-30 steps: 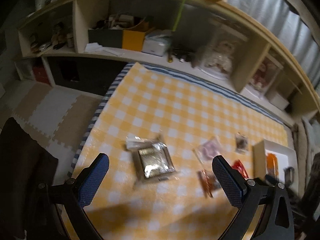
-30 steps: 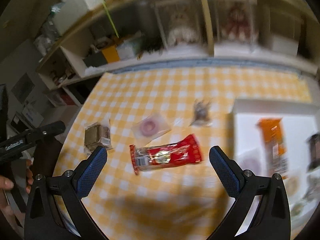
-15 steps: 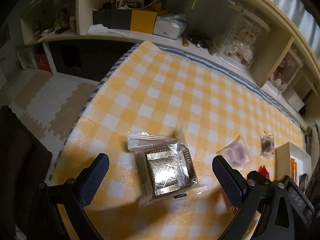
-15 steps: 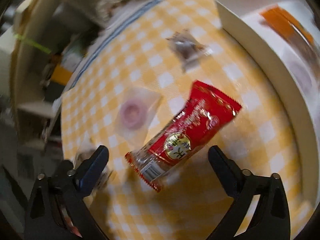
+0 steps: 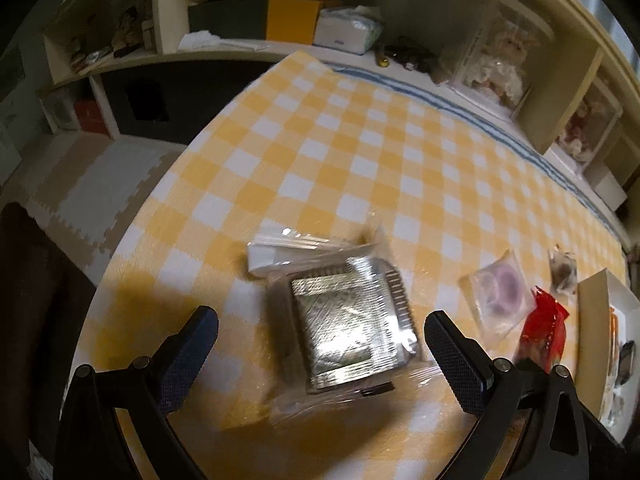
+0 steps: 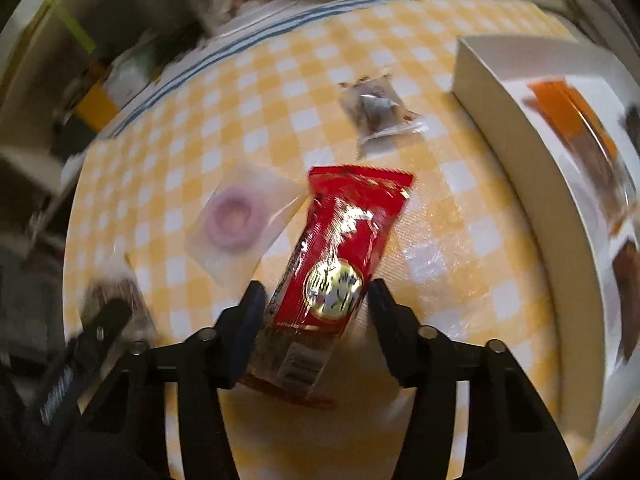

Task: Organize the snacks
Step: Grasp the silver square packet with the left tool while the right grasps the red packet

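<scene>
The right gripper (image 6: 314, 296) has its jaws closing, and the red snack packet (image 6: 340, 240) lies lengthwise between them; both pads look to meet the wrapper's long edges, though blur leaves the pressure unclear. The packet is glossy crinkled foil with a round gold emblem near its middle and a paler printed end under the fingers. It lies flat on the yellow-and-white checked tablecloth (image 6: 460, 216), whose surface has a plastic sheen.

Just left of the packet, touching its edge, is a clear square pouch with a pink ring-shaped sweet (image 6: 236, 218). Farther off lies a small crumpled clear bag with something dark inside (image 6: 374, 110). To the right stands a white shallow box (image 6: 532, 184) with straight card walls, already holding an orange packet (image 6: 576, 116) and darker items.

The left gripper (image 5: 320, 348) has its blue-padded fingers spread wide, apart from everything. Between them, slightly ahead, lies a square silver foil tray in a clear plastic bag (image 5: 352, 320), ribbed along one side, shiny and wrinkled, flat on the cloth with the bag's folded end beyond it. A cluttered wooden shelf unit (image 5: 280, 52) runs behind the table.
</scene>
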A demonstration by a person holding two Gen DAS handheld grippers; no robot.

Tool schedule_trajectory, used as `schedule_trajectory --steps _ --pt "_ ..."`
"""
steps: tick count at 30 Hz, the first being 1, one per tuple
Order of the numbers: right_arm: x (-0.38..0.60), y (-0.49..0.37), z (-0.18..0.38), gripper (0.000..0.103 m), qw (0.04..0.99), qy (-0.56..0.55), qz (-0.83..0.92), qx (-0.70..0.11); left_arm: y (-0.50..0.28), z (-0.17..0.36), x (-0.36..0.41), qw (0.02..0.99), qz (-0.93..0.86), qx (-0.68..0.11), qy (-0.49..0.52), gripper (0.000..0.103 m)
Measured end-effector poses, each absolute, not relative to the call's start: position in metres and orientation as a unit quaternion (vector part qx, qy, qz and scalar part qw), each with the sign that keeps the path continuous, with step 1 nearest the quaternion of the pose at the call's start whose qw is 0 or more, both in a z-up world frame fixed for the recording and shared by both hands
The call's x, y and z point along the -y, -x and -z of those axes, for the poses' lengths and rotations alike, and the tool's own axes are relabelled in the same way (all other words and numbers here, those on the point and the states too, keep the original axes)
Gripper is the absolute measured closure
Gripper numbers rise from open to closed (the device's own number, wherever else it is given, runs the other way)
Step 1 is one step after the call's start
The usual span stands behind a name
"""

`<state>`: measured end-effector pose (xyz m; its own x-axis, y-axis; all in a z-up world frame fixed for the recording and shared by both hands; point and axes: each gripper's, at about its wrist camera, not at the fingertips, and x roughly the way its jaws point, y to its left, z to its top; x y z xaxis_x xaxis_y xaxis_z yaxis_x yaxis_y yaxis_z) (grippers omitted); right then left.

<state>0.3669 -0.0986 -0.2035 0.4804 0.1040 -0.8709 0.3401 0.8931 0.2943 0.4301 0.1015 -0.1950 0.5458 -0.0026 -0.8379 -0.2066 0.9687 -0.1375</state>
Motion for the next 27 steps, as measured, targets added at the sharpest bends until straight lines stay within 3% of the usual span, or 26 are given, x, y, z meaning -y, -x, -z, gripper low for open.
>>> schedule_trajectory --steps 8,11,14,15,21,27 --pt "0.094 -0.347 0.202 0.066 0.831 -0.141 -0.043 -0.536 -0.43 0.195 -0.106 0.873 -0.054 -0.467 0.125 0.002" --pt "0.089 -0.337 0.2 0.069 0.829 -0.108 -0.071 -0.544 -0.425 0.194 -0.11 0.874 -0.065 -0.463 0.13 0.01" --pt "0.086 -0.323 0.195 0.07 0.829 -0.084 -0.091 -0.545 -0.422 0.192 -0.114 0.874 -0.046 -0.46 0.148 0.036" --pt "0.086 -0.32 0.193 0.07 0.83 -0.08 -0.096 -0.544 -0.422 0.192 -0.114 0.871 -0.039 -0.463 0.158 0.039" --pt "0.085 -0.303 0.178 0.07 0.843 -0.062 -0.114 -0.523 -0.414 0.186 -0.118 0.872 -0.033 -0.461 0.16 0.049" --pt "0.09 -0.291 0.169 0.07 0.855 -0.065 -0.121 -0.501 -0.397 0.175 -0.112 0.874 -0.027 -0.459 0.159 0.052"
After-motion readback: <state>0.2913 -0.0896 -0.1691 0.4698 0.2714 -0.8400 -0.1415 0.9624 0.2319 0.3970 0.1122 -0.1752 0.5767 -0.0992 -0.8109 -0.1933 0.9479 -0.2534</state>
